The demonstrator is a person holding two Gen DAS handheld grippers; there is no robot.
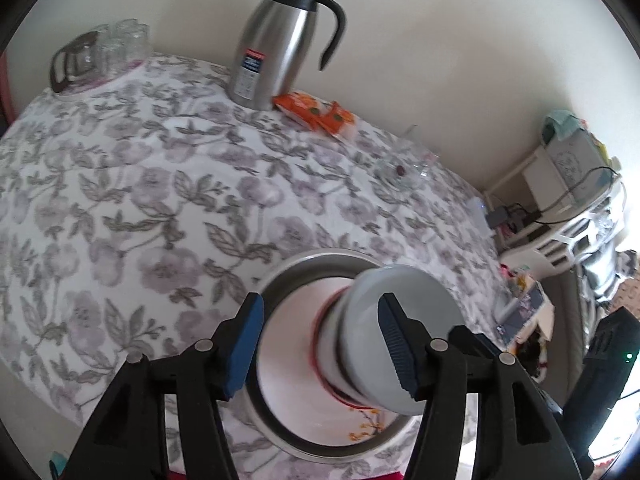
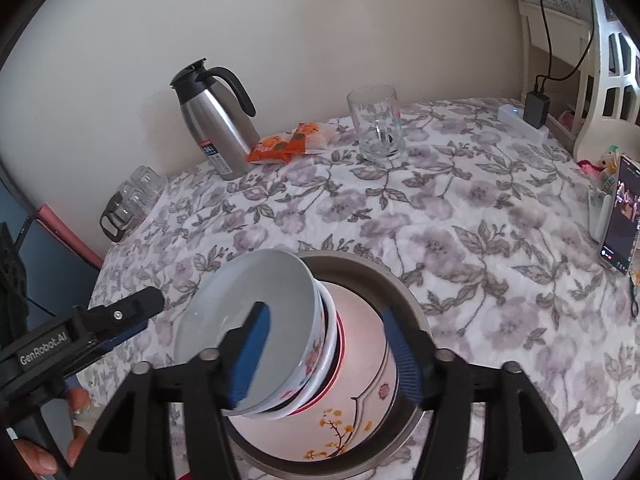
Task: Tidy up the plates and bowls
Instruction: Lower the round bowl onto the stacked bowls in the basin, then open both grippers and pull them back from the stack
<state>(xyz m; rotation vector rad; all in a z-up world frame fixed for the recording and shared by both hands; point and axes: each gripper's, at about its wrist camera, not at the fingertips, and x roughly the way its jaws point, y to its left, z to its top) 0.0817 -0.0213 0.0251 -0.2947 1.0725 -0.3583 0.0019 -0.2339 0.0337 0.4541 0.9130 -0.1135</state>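
Note:
A stack of white bowls (image 2: 280, 340) with red bands and flower prints stands on a white plate (image 2: 360, 420) painted with a yellow branch. The plate lies in a metal basin (image 2: 416, 320) near the table's front edge. The stack (image 1: 384, 332), plate (image 1: 288, 352) and basin (image 1: 280, 276) also show in the left wrist view. My right gripper (image 2: 324, 356) is open, its left finger inside the top bowl and its right finger outside over the plate. My left gripper (image 1: 320, 344) is open, straddling the stack's left side; it also shows in the right wrist view (image 2: 132, 312).
A floral cloth (image 1: 140, 200) covers the table. At the back stand a steel jug (image 2: 216, 128), orange snack packets (image 2: 292, 144), a glass mug (image 2: 376, 124) and a tray of glasses (image 2: 132, 200). A phone (image 2: 620, 224) leans at the right edge. A white shelf (image 1: 576, 216) stands beyond.

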